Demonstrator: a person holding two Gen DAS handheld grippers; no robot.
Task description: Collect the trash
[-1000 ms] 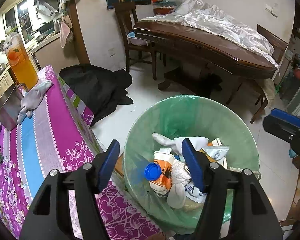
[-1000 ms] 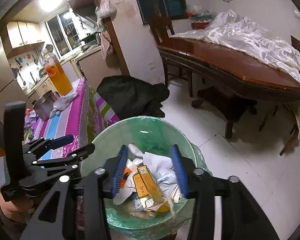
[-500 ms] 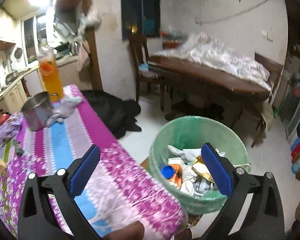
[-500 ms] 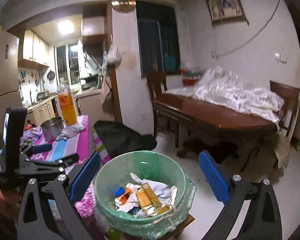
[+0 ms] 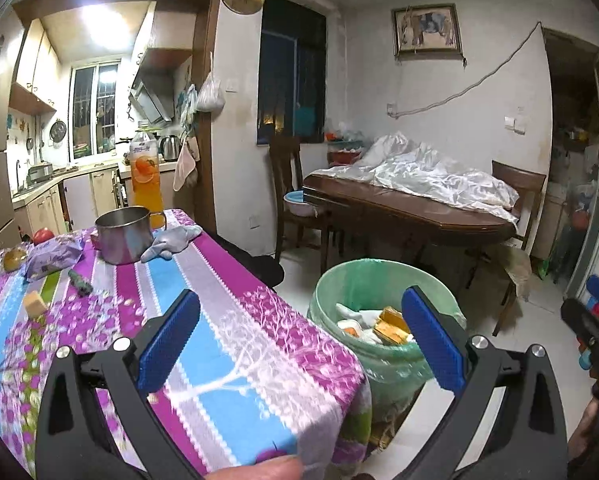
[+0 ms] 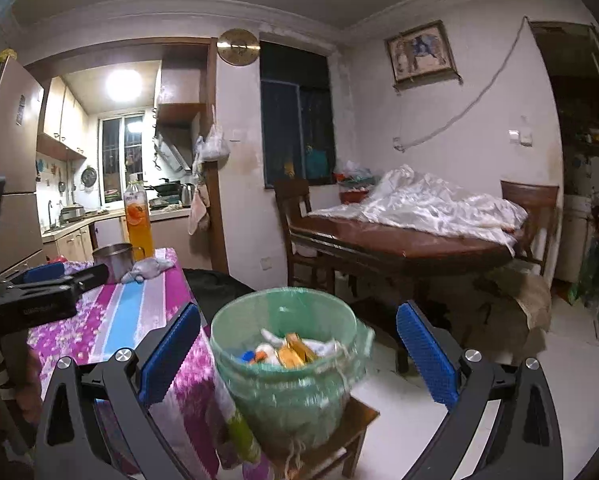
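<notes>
Nearest the lens, the left gripper (image 5: 299,338) is seen with its blue fingers (image 5: 167,338) spread to their widest, having just been opening, and nothing is held between them. The right gripper (image 6: 297,354) is likewise shown spread wide after the same opening, with nothing gripped; the bin is only framed in the gap beyond it.

Under the left gripper a desk (image 5: 227,364) is covered by a cloth of purple, blue and white stripes with a flower print. On it, towards 10 o'clock, a small tan block (image 5: 34,303) and a dark stubby object (image 5: 79,282) are laid, and a purple packet (image 5: 53,258) is set further back. Behind these a steel pot (image 5: 123,234) is placed, with a grey cloth (image 5: 171,240) touching its right side and a tall bottle of orange drink (image 5: 144,174) stood upright just behind.

At 3 o'clock from the desk's near corner, a bin lined with a green bag (image 5: 383,280) is set on a low wooden stool (image 6: 359,412) just beside the desk. Trash (image 6: 287,350) is piled inside it: white wrappers, an orange box, a blue cap.

Further off, a dark wooden table (image 5: 411,210) draped with a crumpled white sheet (image 5: 431,176) is seen, with chairs around it. A kitchen is lit at the far 11 o'clock; a framed picture (image 5: 426,30) is hung on the far wall.
</notes>
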